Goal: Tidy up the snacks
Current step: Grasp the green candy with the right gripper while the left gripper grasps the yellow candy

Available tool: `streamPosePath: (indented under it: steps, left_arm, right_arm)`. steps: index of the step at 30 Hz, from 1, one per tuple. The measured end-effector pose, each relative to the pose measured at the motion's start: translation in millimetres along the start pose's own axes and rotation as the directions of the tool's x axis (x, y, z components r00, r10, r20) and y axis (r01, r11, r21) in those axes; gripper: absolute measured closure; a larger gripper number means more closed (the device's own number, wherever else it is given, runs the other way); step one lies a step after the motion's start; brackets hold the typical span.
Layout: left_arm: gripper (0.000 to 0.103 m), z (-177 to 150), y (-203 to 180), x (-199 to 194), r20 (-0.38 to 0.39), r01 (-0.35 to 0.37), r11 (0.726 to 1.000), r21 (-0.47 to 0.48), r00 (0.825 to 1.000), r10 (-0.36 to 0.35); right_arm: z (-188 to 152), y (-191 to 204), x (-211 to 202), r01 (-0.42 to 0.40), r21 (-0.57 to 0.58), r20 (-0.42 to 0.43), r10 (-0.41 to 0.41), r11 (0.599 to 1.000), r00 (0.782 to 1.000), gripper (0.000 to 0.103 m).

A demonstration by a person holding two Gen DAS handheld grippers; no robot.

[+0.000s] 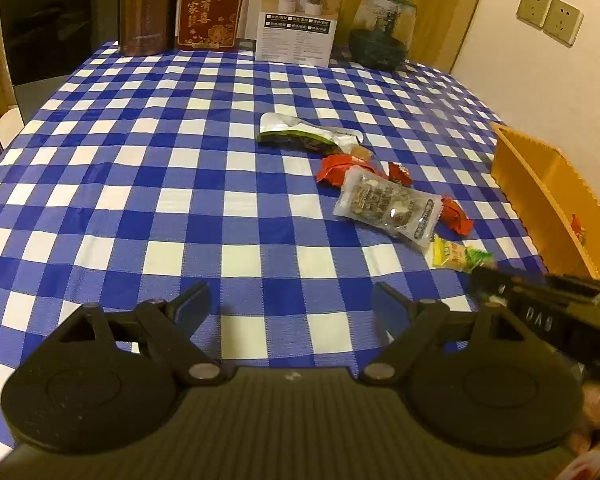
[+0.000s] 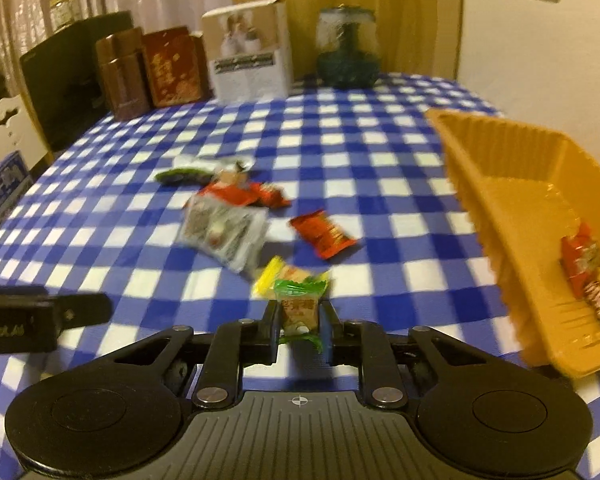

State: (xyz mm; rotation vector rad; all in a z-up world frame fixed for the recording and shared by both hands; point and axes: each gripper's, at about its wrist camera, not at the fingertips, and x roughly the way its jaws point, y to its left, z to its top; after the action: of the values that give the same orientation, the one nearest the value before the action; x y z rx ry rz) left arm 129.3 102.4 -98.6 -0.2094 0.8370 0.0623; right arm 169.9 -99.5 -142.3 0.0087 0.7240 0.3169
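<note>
Indoors, checked tablecloth (image 1: 140,200), left fingers (image 1: 292,300) apart, right fingers (image 2: 300,316) clamping green-topped snack (image 2: 300,308).

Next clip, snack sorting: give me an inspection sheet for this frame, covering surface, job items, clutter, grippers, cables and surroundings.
Surface: blue-and-white checked tablecloth, flat.
Job's things: orange plastic tray at right, one red-wrapped snack inside. Loose on the cloth: clear packet of brown pieces, red wrappers, green-and-silver pouch, yellow-and-green small packet.
Clutter: brown tin, red printed box, white carton, glass jar along the far edge.
Grippers: left gripper open, nothing between its fingers; right gripper shut on green-topped small packet.
Cables: nothing seen.
Surroundings: wall sockets, wooden panelling, curtain, dark cabinet.
</note>
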Motion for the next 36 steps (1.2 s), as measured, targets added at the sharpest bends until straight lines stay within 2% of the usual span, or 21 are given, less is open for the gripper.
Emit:
streamPosePath:
  steps: [4,8,11,14,15,21,24,26,27,28,30,32,34,36]
  left_arm:
    - [0.018,2,-2,-1,0.002,0.004,1.000,0.009,1.000,-0.004]
    - [0.018,2,-1,0,-0.001,0.003,1.000,0.014,1.000,-0.003]
    - [0.018,1,-1,2,-0.006,0.002,1.000,0.016,1.000,-0.002]
    - [0.018,-1,-2,6,-0.011,0.007,1.000,0.020,1.000,-0.006]
    - [0.018,-1,-3,8,-0.015,0.010,1.000,0.020,1.000,-0.010]
    - [0.018,0,-20,19,-0.019,0.064,0.997,0.048,0.998,-0.063]
    - [0.020,4,-28,25,-0.018,0.123,0.990,0.062,0.992,-0.122]
    - [0.024,6,-34,27,-0.014,0.152,0.986,0.075,0.988,-0.151]
    - [0.030,6,-39,29,-0.012,0.169,0.981,0.098,0.986,-0.168]
    - [0.037,6,-44,31,-0.014,0.183,0.975,0.126,0.983,-0.183]
    - [0.044,6,-56,35,-0.026,0.217,0.955,0.201,0.976,-0.216]
    - [0.051,4,-65,39,-0.034,0.229,0.939,0.257,0.973,-0.229]
    - [0.063,3,-72,43,-0.047,0.229,0.926,0.301,0.973,-0.225]
    - [0.069,1,-79,46,-0.052,0.224,0.913,0.342,0.974,-0.219]
  right_arm:
    - [10,-13,15,0.061,0.000,-0.019,-0.061,0.998,0.998,0.082]
    - [19,-17,29,0.072,-0.038,-0.020,-0.073,0.997,0.997,0.082]
    - [18,-13,35,0.015,-0.070,-0.048,-0.018,0.997,0.999,0.082]
    - [13,-11,28,-0.125,-0.043,-0.060,0.122,0.991,0.991,0.082]
    - [12,-12,24,-0.146,-0.027,-0.057,0.145,0.989,0.988,0.082]
    - [7,-18,18,-0.106,0.014,-0.059,0.107,0.994,0.993,0.082]
    - [8,-22,14,-0.080,0.040,-0.043,0.081,0.996,0.996,0.082]
    - [9,-25,9,-0.072,0.055,-0.031,0.074,0.996,0.997,0.082]
    - [9,-27,8,-0.067,0.061,-0.028,0.069,0.996,0.997,0.082]
    - [8,-29,6,-0.064,0.069,-0.028,0.066,0.996,0.997,0.082]
    - [5,-30,3,-0.063,0.069,-0.032,0.065,0.996,0.997,0.082]
    - [3,-30,2,-0.061,0.072,-0.035,0.064,0.996,0.997,0.082]
    - [2,-31,2,-0.064,0.077,-0.038,0.067,0.995,0.997,0.082]
    - [2,-30,3,-0.065,0.073,-0.039,0.068,0.995,0.997,0.082]
